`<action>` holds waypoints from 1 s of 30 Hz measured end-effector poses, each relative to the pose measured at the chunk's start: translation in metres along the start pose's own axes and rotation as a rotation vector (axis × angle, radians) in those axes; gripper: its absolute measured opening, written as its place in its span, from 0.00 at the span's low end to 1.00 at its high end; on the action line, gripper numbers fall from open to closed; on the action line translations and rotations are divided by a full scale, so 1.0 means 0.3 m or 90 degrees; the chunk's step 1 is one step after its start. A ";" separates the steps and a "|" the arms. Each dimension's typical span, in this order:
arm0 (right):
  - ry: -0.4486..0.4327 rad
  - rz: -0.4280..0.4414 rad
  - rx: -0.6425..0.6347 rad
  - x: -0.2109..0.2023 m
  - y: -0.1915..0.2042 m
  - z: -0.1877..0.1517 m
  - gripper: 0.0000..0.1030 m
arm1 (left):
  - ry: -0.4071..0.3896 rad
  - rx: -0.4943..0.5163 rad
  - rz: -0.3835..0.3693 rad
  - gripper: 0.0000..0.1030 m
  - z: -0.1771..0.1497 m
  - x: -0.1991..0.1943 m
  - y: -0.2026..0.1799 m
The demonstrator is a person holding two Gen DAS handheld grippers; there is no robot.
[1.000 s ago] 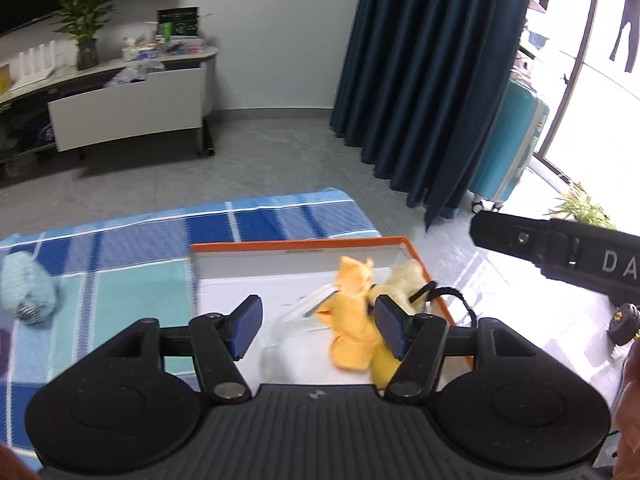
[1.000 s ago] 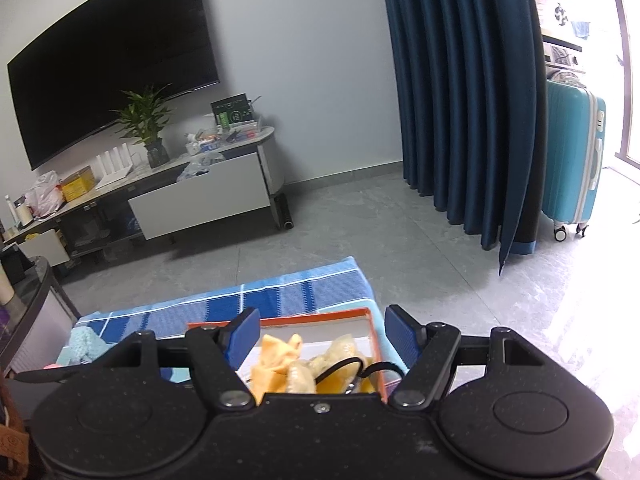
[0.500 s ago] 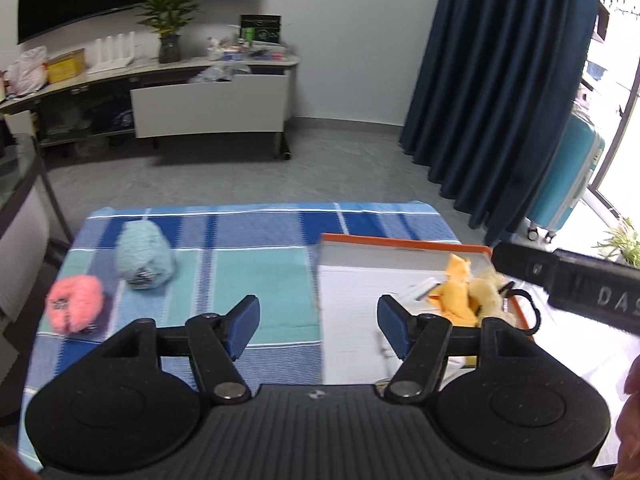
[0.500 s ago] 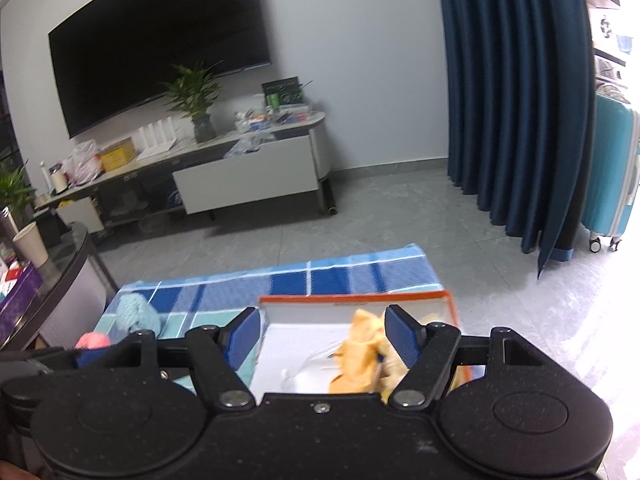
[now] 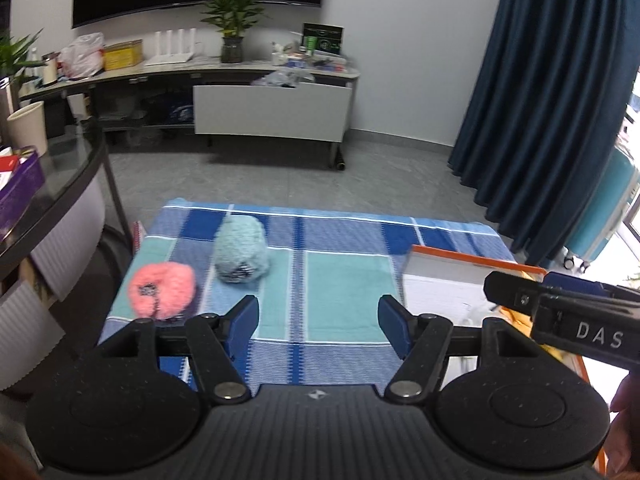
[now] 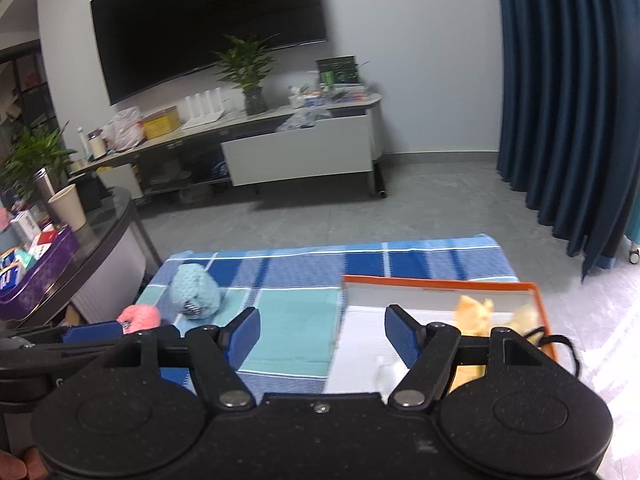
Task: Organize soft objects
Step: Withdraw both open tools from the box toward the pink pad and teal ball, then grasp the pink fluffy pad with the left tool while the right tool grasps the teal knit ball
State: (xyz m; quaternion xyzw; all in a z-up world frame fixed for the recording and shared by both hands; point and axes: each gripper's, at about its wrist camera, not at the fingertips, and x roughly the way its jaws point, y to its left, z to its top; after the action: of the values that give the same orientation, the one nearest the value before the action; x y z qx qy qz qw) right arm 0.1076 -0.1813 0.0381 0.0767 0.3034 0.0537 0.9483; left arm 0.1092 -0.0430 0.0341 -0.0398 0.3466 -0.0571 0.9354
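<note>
The checked cloth [image 5: 340, 272] carries my orange-rimmed box [image 6: 440, 286] on the right, yellow plush [image 6: 474, 312] inside. The teal ball [image 5: 240, 250] and pink one [image 5: 162, 288] lie left. My left gripper [image 5: 318, 316] and right gripper [image 6: 322, 330] are both spread, empty. I'd descend squarely over the teal ball, probably squeezing gently.

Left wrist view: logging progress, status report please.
Both grippers open, empty. Pink plush and blue plush on cloth, outside orange box. Path clear.
</note>
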 end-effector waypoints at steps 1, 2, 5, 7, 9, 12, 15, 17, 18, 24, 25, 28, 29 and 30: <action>0.003 0.004 -0.003 0.008 0.015 0.000 0.80 | -0.001 -0.003 0.004 0.65 0.001 0.000 0.012; 0.006 0.008 -0.007 0.016 0.031 0.000 0.80 | 0.000 -0.005 0.008 0.65 -0.001 0.000 0.025; 0.013 0.020 -0.018 0.039 0.074 -0.002 0.80 | 0.000 -0.014 0.016 0.66 -0.001 0.000 0.063; 0.018 0.026 -0.025 0.054 0.100 -0.003 0.80 | 0.000 -0.020 0.022 0.66 -0.003 0.000 0.087; 0.022 0.034 -0.031 0.070 0.126 -0.003 0.80 | 0.001 -0.029 0.026 0.66 -0.005 0.001 0.111; 0.028 0.039 -0.040 0.094 0.160 -0.006 0.80 | 0.001 -0.032 0.032 0.66 -0.010 -0.001 0.137; 0.035 0.048 -0.045 0.115 0.181 -0.008 0.80 | 0.003 -0.040 0.036 0.66 -0.013 0.000 0.162; 0.039 0.050 -0.048 0.128 0.196 -0.011 0.80 | 0.003 -0.041 0.041 0.66 -0.015 0.000 0.174; 0.042 0.051 -0.049 0.134 0.201 -0.014 0.80 | 0.003 -0.042 0.043 0.66 -0.016 0.002 0.181; 0.057 0.062 -0.056 0.176 0.235 -0.021 0.80 | 0.012 -0.058 0.049 0.67 -0.030 0.021 0.222; 0.059 0.065 -0.059 0.182 0.241 -0.025 0.80 | 0.014 -0.059 0.051 0.67 -0.032 0.025 0.227; 0.061 0.068 -0.064 0.206 0.261 -0.029 0.80 | 0.014 -0.065 0.060 0.69 -0.036 0.037 0.250; 0.062 0.069 -0.064 0.213 0.263 -0.030 0.80 | 0.012 -0.066 0.066 0.72 -0.038 0.042 0.259; 0.064 0.071 -0.063 0.220 0.266 -0.031 0.80 | 0.011 -0.065 0.073 0.73 -0.042 0.050 0.269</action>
State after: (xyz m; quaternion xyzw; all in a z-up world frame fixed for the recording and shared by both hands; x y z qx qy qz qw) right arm 0.1512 -0.0921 0.0073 0.0440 0.3431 0.1251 0.9299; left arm 0.1186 0.0345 0.0058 -0.0672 0.3587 0.0143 0.9309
